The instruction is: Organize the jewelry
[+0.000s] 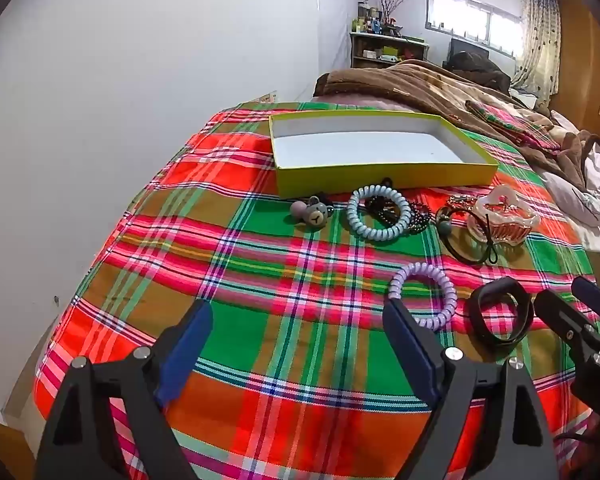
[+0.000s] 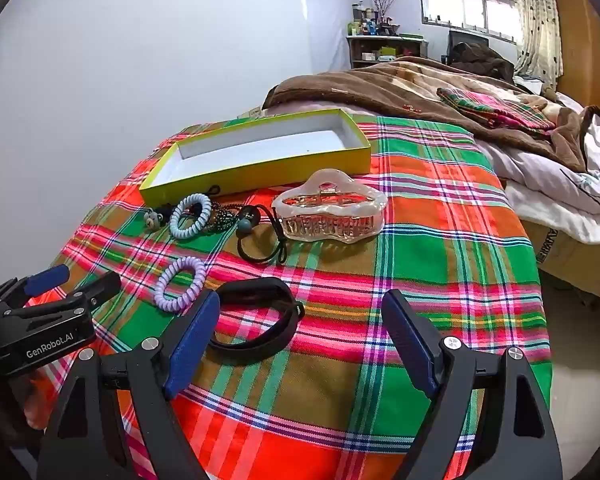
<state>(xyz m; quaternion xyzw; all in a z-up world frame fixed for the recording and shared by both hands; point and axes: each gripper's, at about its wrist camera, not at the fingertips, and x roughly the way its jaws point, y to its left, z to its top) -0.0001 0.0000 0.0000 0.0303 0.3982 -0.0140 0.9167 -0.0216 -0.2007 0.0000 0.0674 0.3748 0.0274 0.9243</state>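
Both your grippers hover empty, fingers spread wide: left gripper, right gripper. Hair ties, a clear claw clip and a black band lie scattered before the empty yellow box, apparently awaiting sorting.

We see bare plaid cloth ahead of the left jaws. The purple coil tie and black band crowd the middle; the clip and ties front the box.
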